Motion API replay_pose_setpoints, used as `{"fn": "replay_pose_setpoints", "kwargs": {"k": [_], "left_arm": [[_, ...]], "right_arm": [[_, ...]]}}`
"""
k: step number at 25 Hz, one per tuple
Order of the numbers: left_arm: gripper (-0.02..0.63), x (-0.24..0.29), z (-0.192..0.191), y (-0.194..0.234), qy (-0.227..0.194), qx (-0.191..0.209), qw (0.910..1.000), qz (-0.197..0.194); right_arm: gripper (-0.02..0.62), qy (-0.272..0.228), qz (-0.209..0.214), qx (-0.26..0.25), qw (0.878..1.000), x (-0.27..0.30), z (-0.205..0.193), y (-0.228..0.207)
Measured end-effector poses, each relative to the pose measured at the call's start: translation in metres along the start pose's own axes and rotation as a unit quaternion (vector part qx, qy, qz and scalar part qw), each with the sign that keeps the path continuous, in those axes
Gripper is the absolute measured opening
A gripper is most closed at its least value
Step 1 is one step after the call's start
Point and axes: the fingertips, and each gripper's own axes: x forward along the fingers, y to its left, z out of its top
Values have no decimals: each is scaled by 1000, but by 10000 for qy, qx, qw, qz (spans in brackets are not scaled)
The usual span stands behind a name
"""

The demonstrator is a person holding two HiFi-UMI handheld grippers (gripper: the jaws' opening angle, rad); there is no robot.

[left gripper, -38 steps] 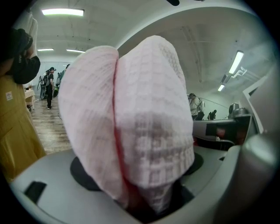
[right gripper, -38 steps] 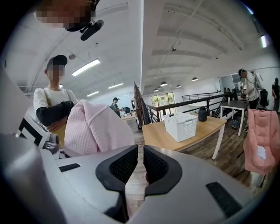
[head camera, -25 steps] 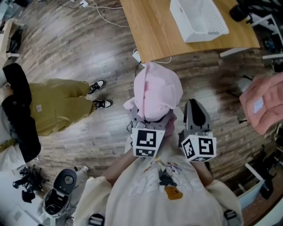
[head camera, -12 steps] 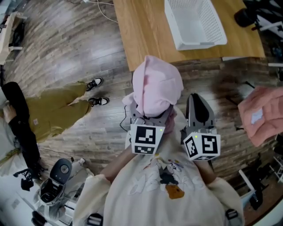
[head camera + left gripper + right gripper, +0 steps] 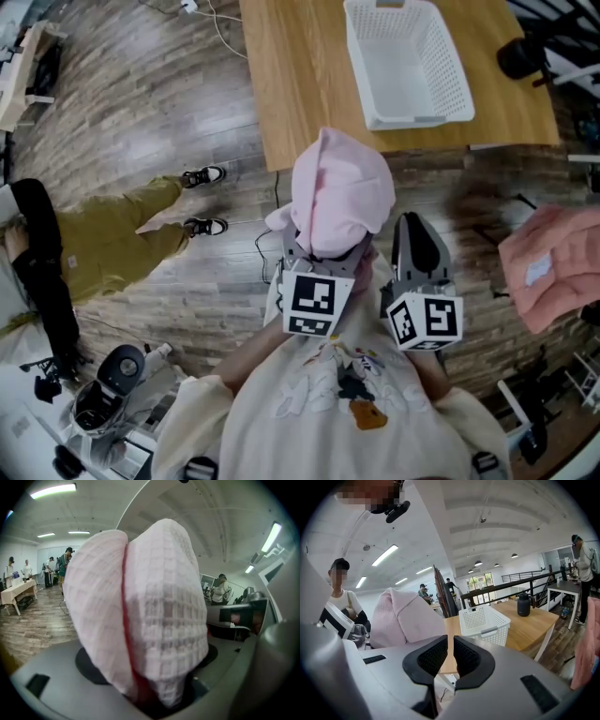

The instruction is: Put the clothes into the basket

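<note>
With the left tongs [image 5: 145, 702] clamped on the pink garment [image 5: 342, 192] at mid-frame and the right tongs [image 5: 449, 656] pressed together empty, the white basket [image 5: 405, 61] on the bench [image 5: 300, 84] at 1 o'clock looks empty: nothing delivered yet.

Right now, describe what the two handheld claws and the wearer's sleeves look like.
The left claw and right claw are grey moulded bodies; the right shows black, ribbed, curved pads. Each carries a white cube with black square markers. The sleeves are loose cream sweatshirt fabric.
</note>
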Motion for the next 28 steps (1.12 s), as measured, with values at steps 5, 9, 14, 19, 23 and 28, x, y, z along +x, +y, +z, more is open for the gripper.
{"fn": "replay_pose_setpoints", "kwargs": {"k": [5,9,14,19,23,28], "left_arm": [[413,12,17,2,4,23,10000,-72],[413,33,39,2,-64,39,9999,-101],[413,55,68,12,-143,73,9996,-234],[413,84,98,19,-192,-18,9984,-538],[413,94,114,38,-152,38,9971,-749],[413,106,120,63,-113,144,9968,-776]], "right_arm": [[51,19,-34,19,10000,13,11,-11],[51,-69,-71,16,9999,27,29,-23],[51,-113,-141,14,9998,56,49,-27],[51,-217,-330,-108,9992,82,73,-40],[51,-234,-549,-70,9982,105,83,-36],[51,-163,-580,-52,9982,136,82,-26]]}}
